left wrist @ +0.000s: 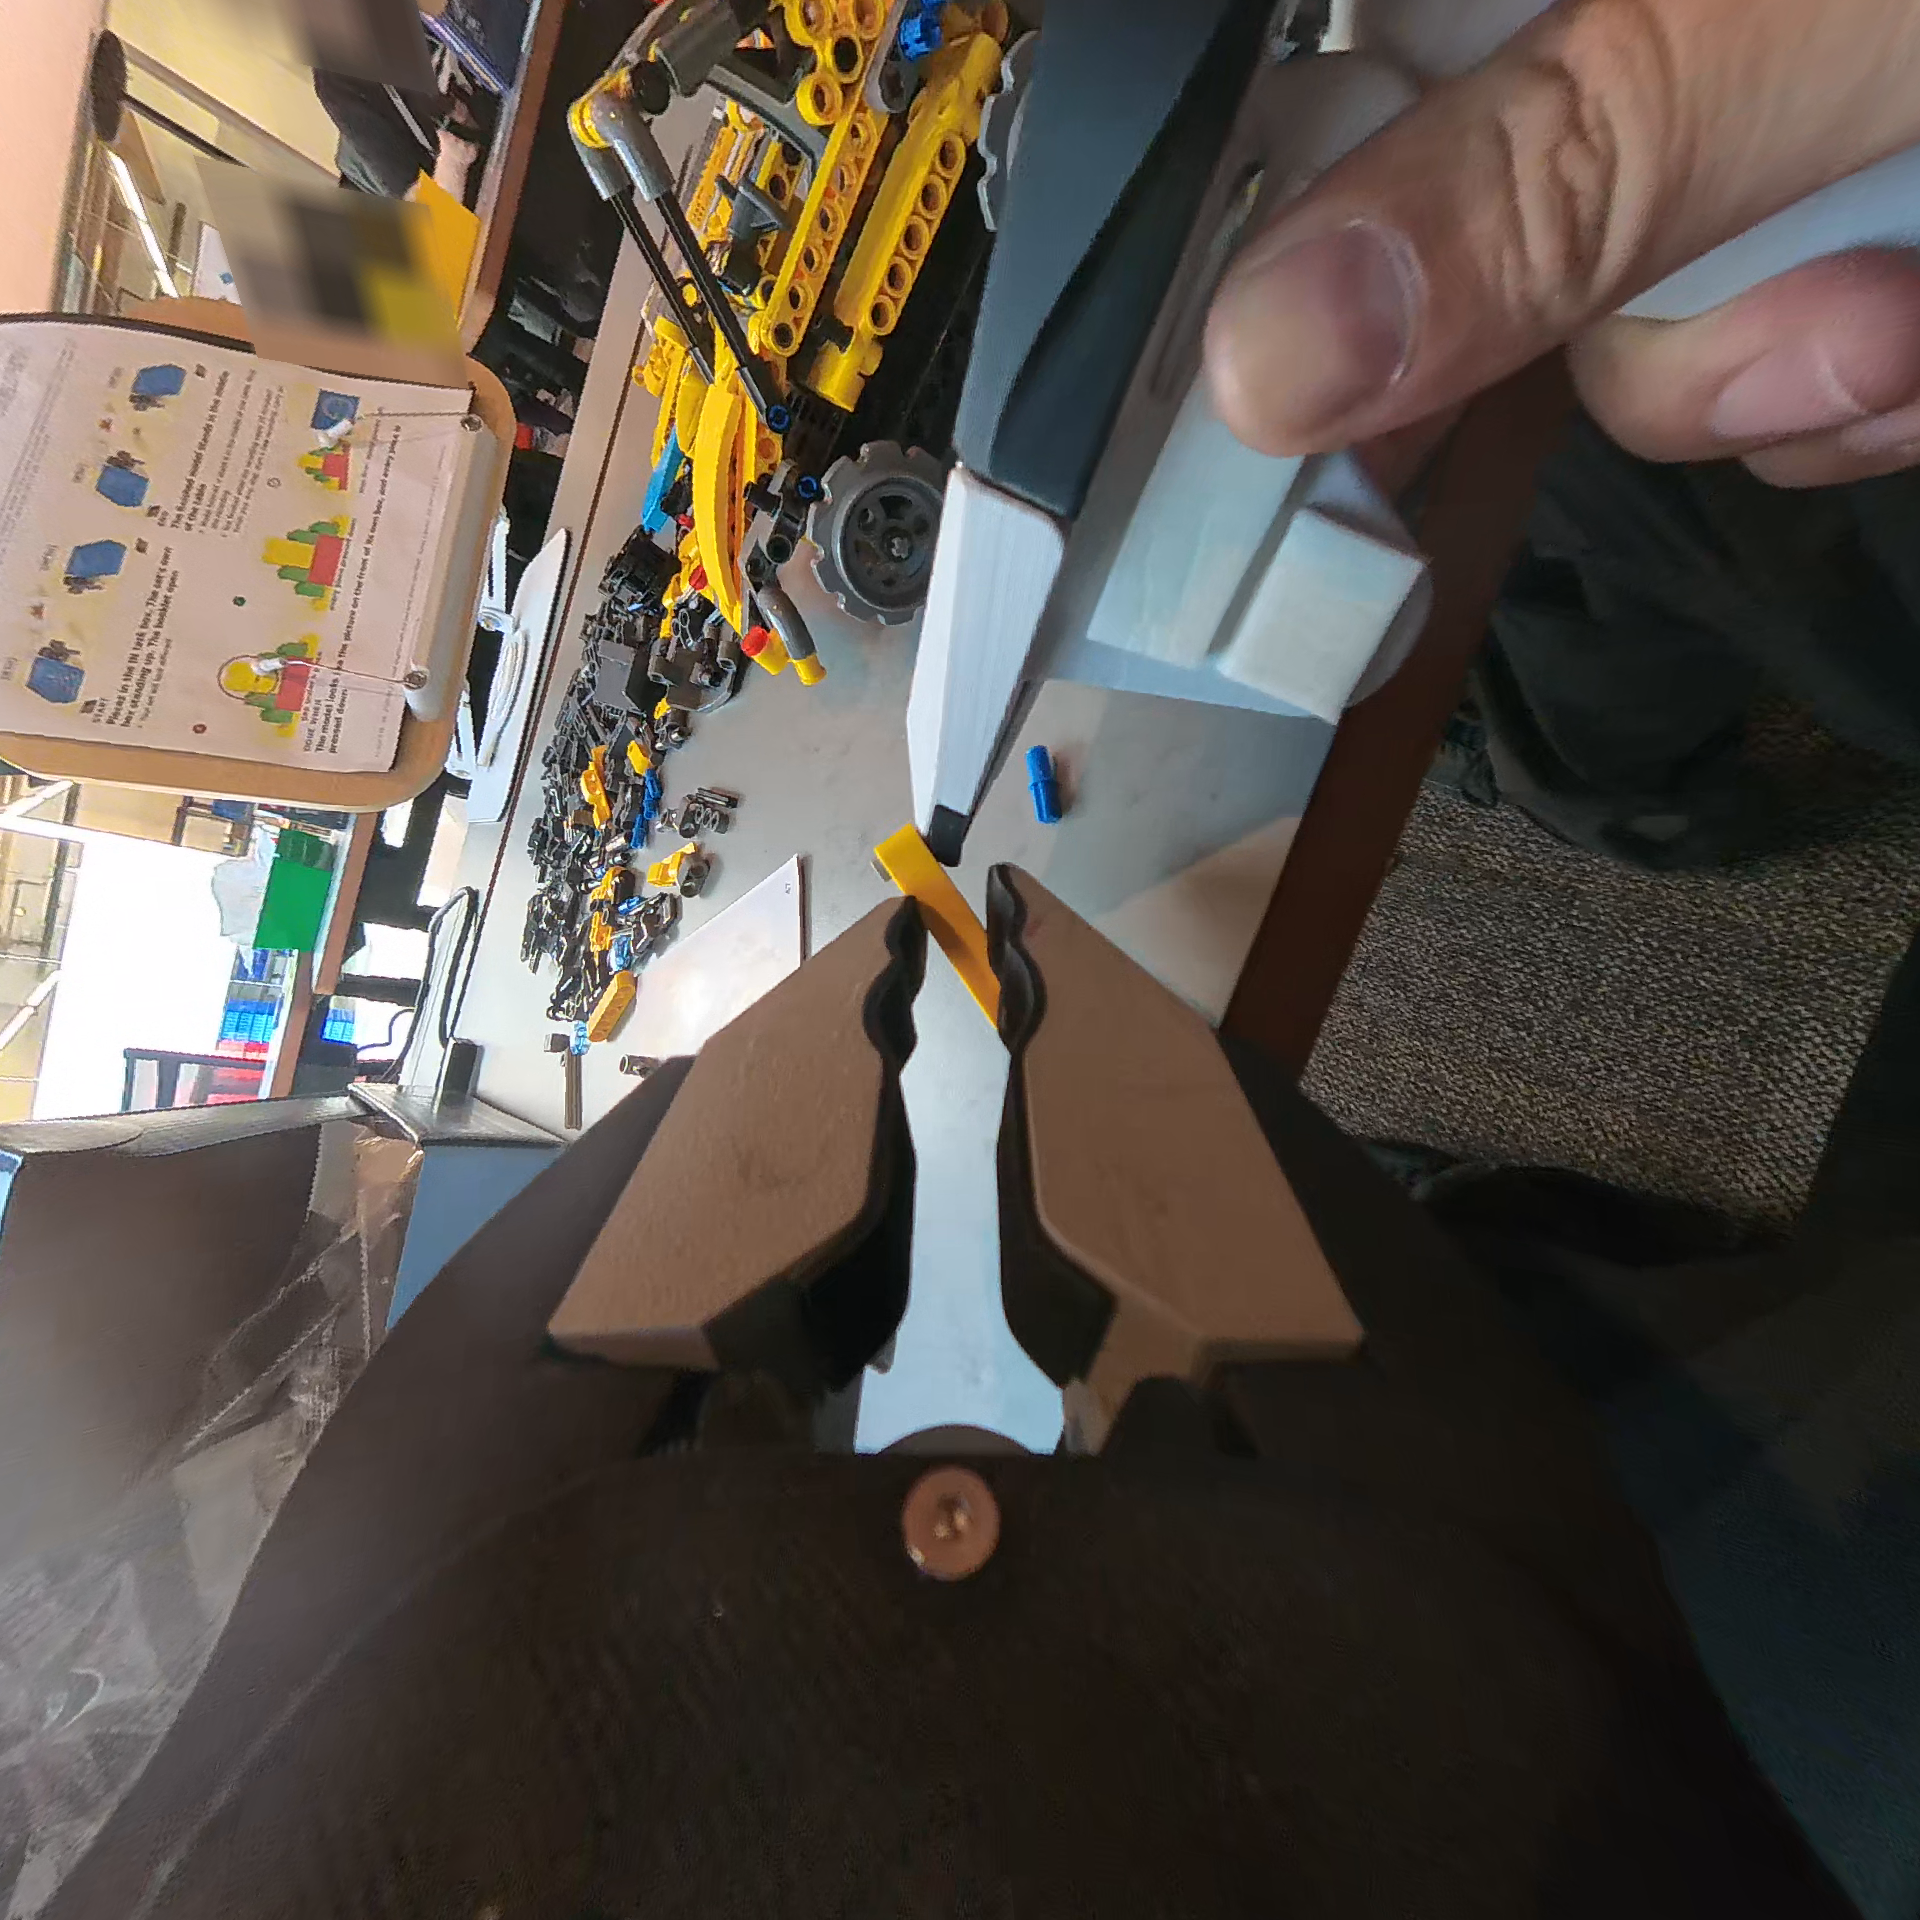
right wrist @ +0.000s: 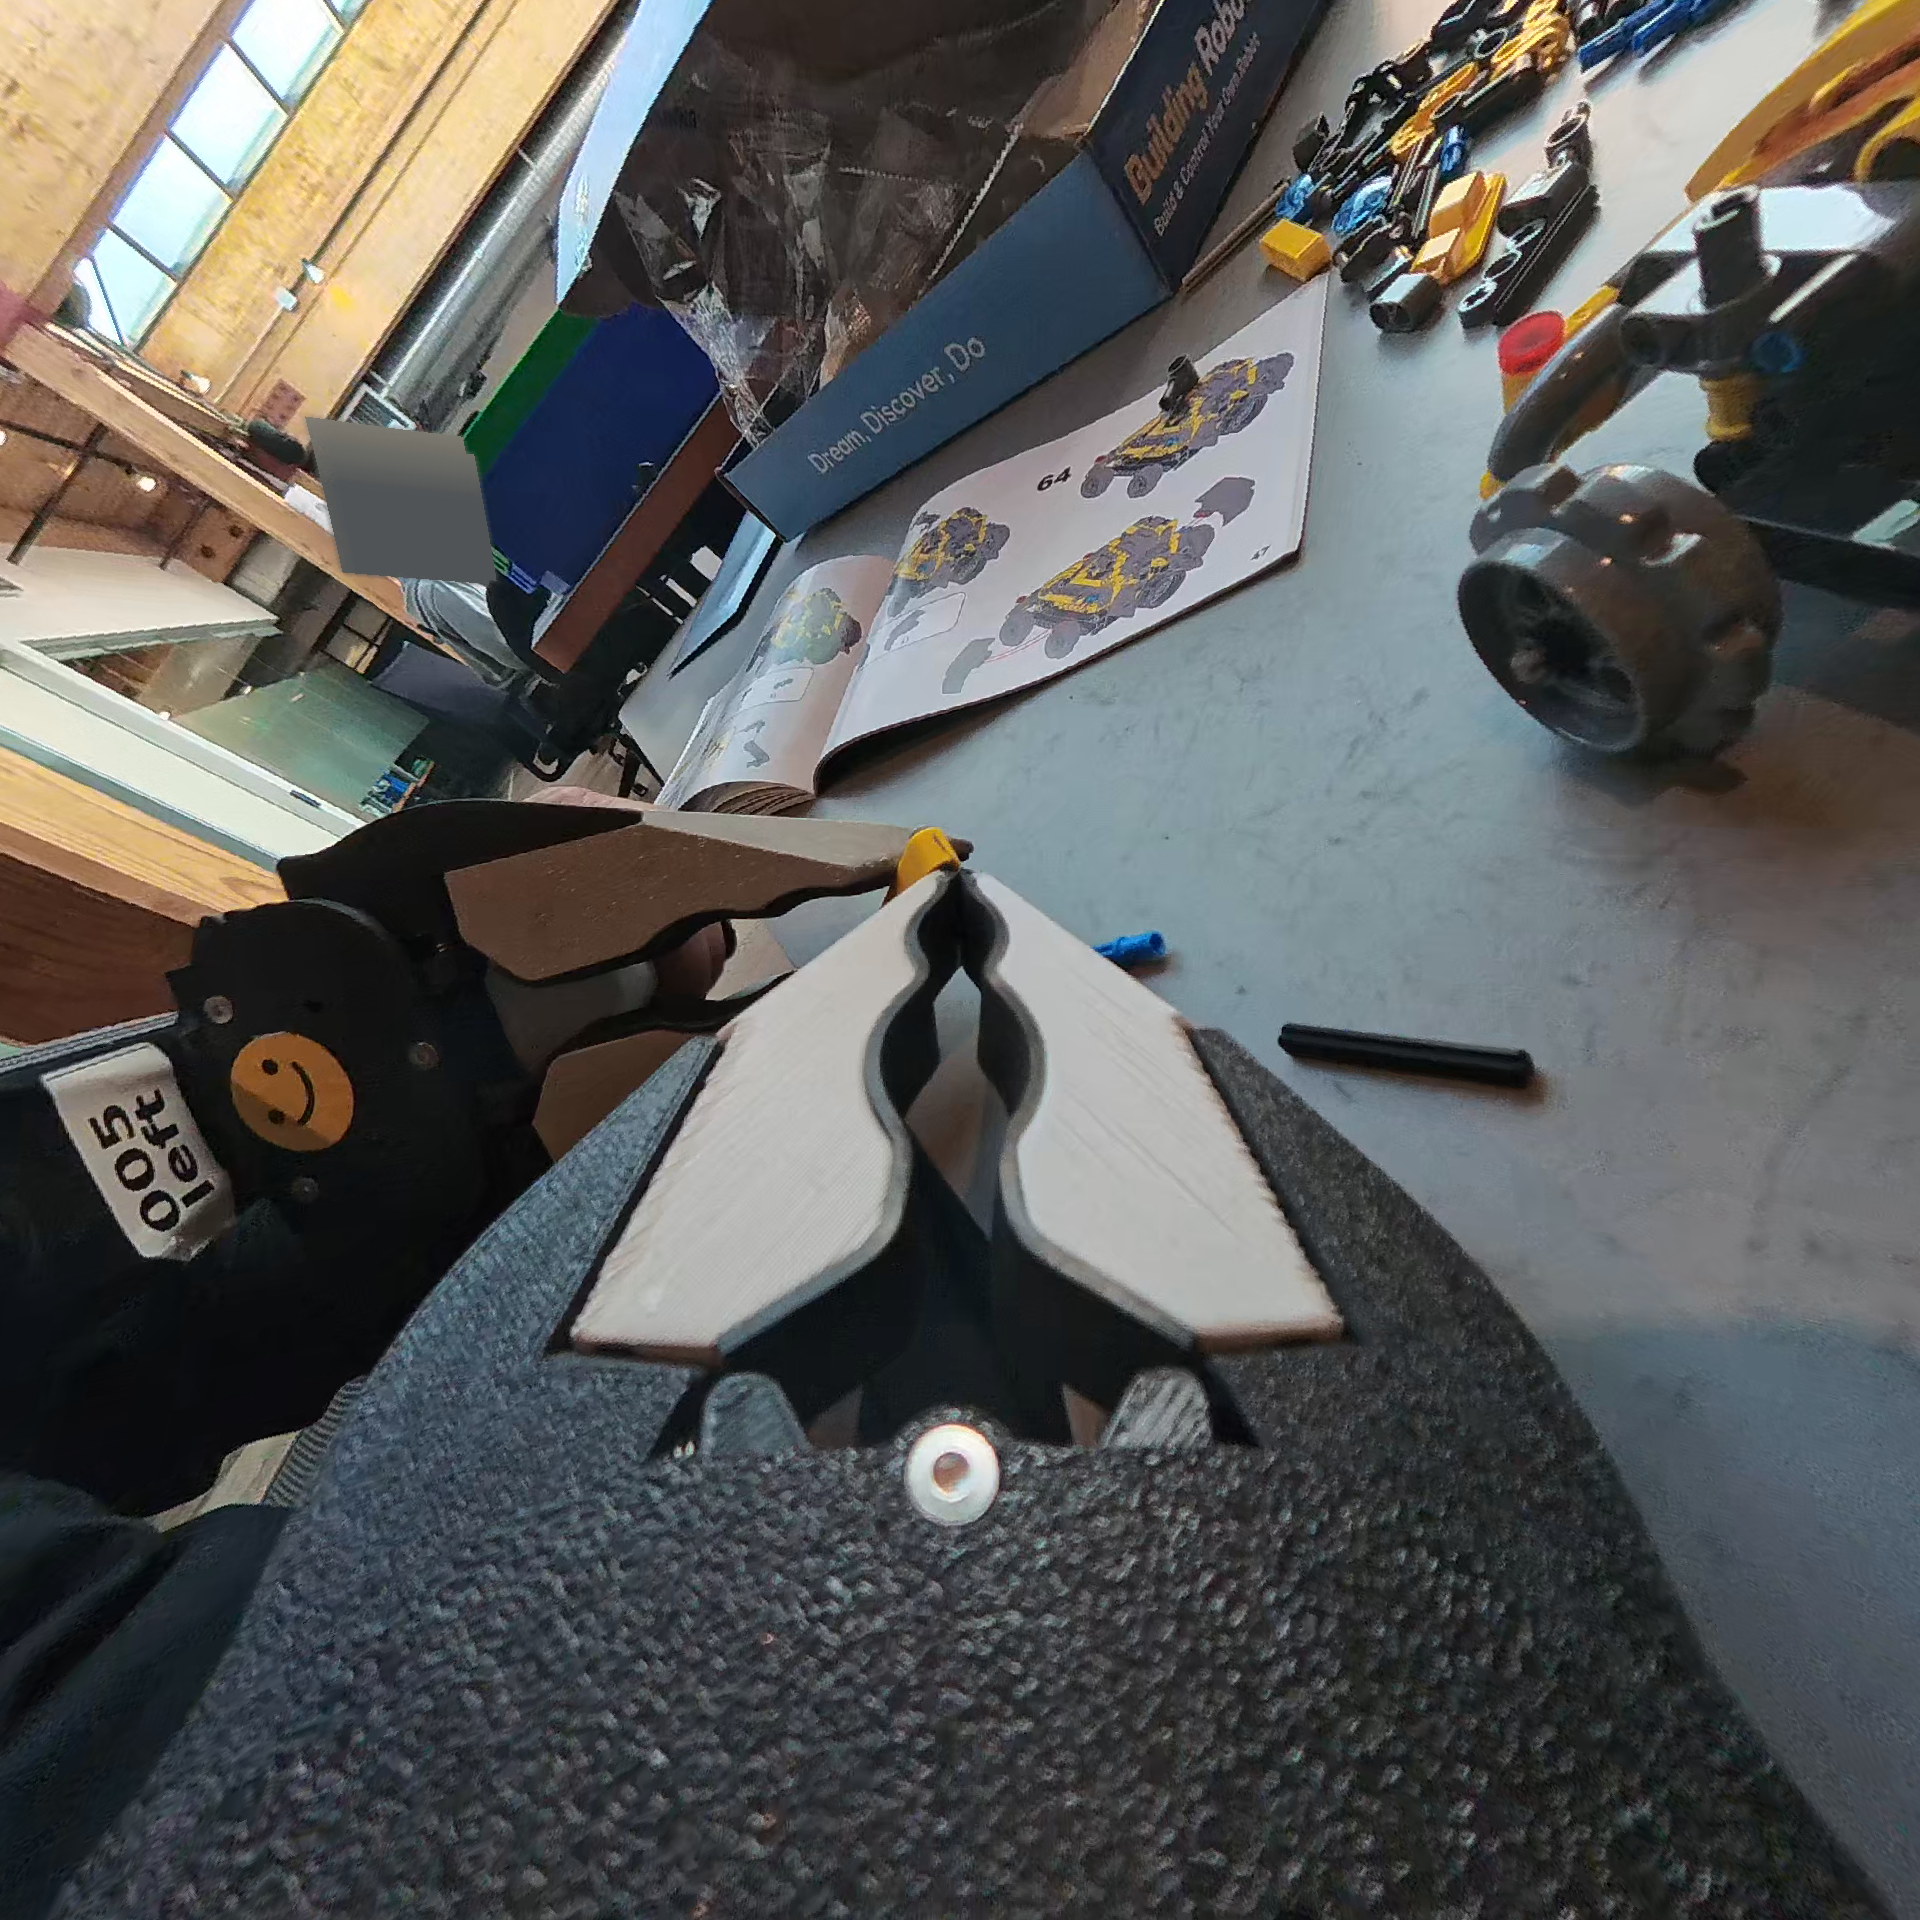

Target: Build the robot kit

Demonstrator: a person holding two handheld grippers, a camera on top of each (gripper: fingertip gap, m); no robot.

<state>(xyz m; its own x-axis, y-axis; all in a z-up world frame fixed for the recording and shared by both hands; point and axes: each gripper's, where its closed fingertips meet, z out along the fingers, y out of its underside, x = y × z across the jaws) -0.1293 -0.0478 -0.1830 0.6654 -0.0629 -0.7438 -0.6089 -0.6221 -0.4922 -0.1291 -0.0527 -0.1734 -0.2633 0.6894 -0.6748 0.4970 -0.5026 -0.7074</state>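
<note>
Left tongs [left wrist: 956,914] grip a yellow piece [left wrist: 940,914]. Right tongs [right wrist: 956,883] meet its far end, pinched on a small black part [left wrist: 945,829]. Blue pin [right wrist: 1130,947] lies just beyond on the surface [right wrist: 1351,831].

Between the jaws, the yellow piece [left wrist: 940,914] is half hidden; beyond them, the wheeled model [right wrist: 1704,499] runs off-frame.

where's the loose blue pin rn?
The blue pin lies on the grey table, just right of the right gripper tip in the left wrist view, near the yellow piece.
</note>
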